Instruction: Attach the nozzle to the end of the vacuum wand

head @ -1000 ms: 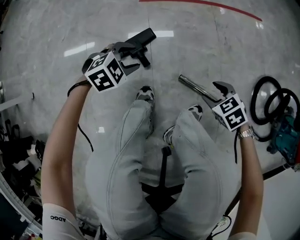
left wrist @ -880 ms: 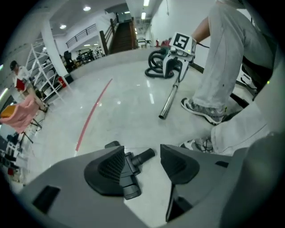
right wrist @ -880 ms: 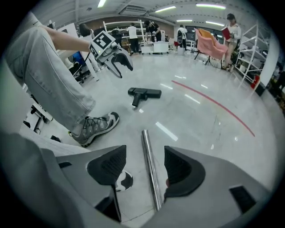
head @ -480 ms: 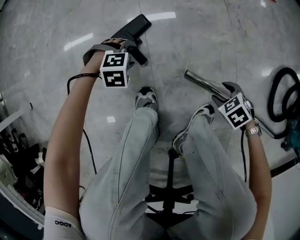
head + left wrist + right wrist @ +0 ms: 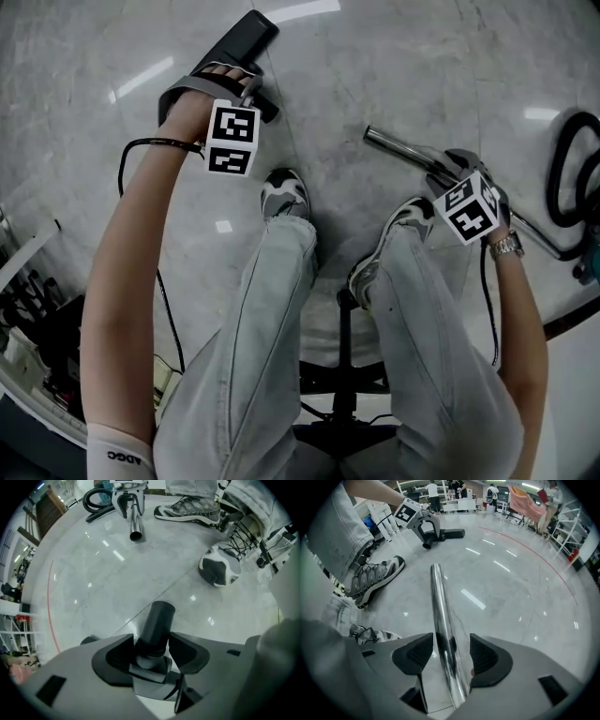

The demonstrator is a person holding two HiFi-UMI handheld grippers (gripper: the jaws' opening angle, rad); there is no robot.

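A seated person, legs in pale jeans, works with a gripper in each hand above a polished marble floor (image 5: 375, 66). The left gripper (image 5: 246, 89) has its jaws clamped on the round neck of the black nozzle (image 5: 239, 42); in the left gripper view the gripper (image 5: 152, 653) pinches that neck from both sides, and the nozzle's (image 5: 157, 625) open tubular end juts out past the jaws. The right gripper (image 5: 441, 173) has closed in on the chrome vacuum wand (image 5: 398, 148), which in the right gripper view runs lengthwise between the jaws of the gripper (image 5: 447, 656) and reaches on ahead of them, the wand's (image 5: 440, 616) free end pointing toward the left gripper. Nozzle and wand are well apart, with bare floor between them. Seen from the left gripper, the wand's (image 5: 135, 524) hollow mouth faces back across the floor. Two sneakers (image 5: 283, 195) rest between the grippers, nearer the person. A black hose (image 5: 572, 178) coils behind the right gripper, on its outer side. A curved red line (image 5: 534, 550) crosses the floor beyond the wand.
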